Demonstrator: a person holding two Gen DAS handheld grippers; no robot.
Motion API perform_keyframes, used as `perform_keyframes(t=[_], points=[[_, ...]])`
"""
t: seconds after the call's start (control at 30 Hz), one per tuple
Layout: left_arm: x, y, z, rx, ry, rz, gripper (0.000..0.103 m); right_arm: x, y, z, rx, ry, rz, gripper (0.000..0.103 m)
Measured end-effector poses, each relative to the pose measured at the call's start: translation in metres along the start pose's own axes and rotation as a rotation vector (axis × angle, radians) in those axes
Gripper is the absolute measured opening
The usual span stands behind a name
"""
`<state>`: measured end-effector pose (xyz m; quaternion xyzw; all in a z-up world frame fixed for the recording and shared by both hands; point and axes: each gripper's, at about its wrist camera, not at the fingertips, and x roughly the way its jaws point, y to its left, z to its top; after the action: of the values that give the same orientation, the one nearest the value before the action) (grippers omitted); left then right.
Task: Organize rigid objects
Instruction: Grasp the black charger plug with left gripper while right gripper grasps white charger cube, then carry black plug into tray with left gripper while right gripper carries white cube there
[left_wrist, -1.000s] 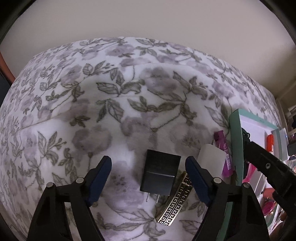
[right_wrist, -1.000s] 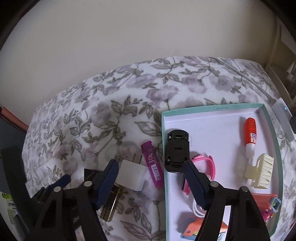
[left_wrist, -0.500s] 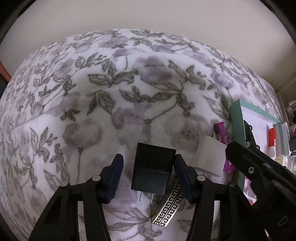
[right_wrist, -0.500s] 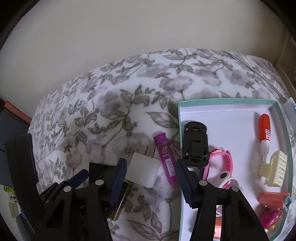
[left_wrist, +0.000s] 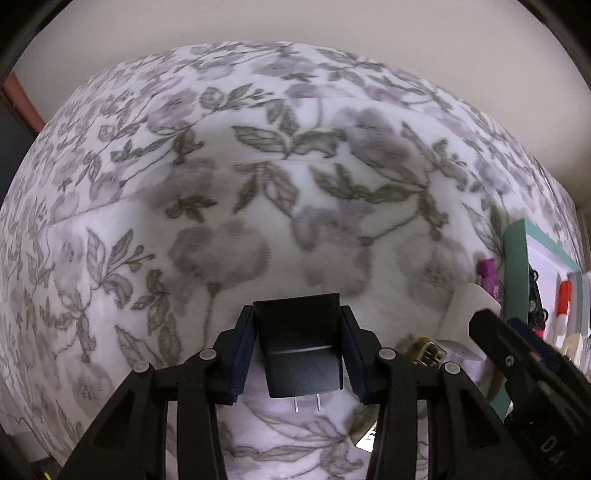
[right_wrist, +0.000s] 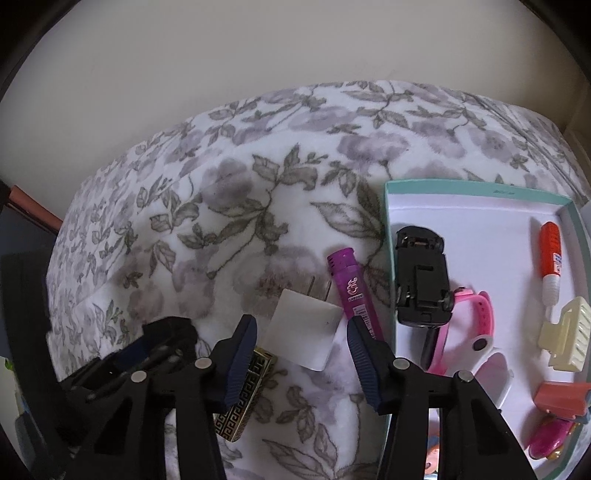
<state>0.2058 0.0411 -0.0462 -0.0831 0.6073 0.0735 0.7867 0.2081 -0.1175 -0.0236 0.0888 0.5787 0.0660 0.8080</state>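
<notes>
In the left wrist view my left gripper (left_wrist: 298, 354) is shut on a black plug adapter (left_wrist: 301, 354), prongs pointing toward the camera, held over the floral blanket (left_wrist: 258, 184). In the right wrist view my right gripper (right_wrist: 301, 350) is open, its fingers on either side of a white plug adapter (right_wrist: 303, 332) lying on the blanket. A purple tube (right_wrist: 352, 288) lies just right of it, and a gold patterned lighter (right_wrist: 243, 398) lies to the lower left. The left gripper (right_wrist: 147, 354) shows at the left.
A teal-rimmed white box (right_wrist: 480, 192) sits at the right, holding a black toy car (right_wrist: 421, 280), a pink watch (right_wrist: 469, 332), an orange glue tube (right_wrist: 550, 262), a cream hair clip (right_wrist: 565, 336) and other small items. A beige wall lies beyond the bed.
My left gripper closed on the black adapter and lifted it off the blanket. My right gripper moved left from the box edge and now straddles the white adapter.
</notes>
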Motion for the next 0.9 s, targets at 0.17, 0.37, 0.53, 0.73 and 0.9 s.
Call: perform_keyframes(t=[0.17,0.37,0.53,0.73,0.9], points=[[0.002,0.013,0.001,-0.029,0.01,-0.001,0.046,0.007,0.005,-0.001,-0.019,0.008,-0.016,0.052],[0.003,0.018,0.0,-0.03,0.015,0.004,0.046,0.017,0.006,-0.004,-0.026,0.014,-0.033,0.052],[0.009,0.014,0.002,-0.03,0.012,0.006,0.046,0.026,0.006,-0.006,-0.028,0.023,-0.038,0.052],[0.01,0.012,0.004,-0.021,0.003,0.018,0.046,0.03,0.013,-0.008,-0.07,-0.009,-0.083,0.051],[0.011,0.009,0.004,-0.008,-0.009,0.032,0.046,0.033,0.023,-0.012,-0.128,-0.033,-0.144,0.051]])
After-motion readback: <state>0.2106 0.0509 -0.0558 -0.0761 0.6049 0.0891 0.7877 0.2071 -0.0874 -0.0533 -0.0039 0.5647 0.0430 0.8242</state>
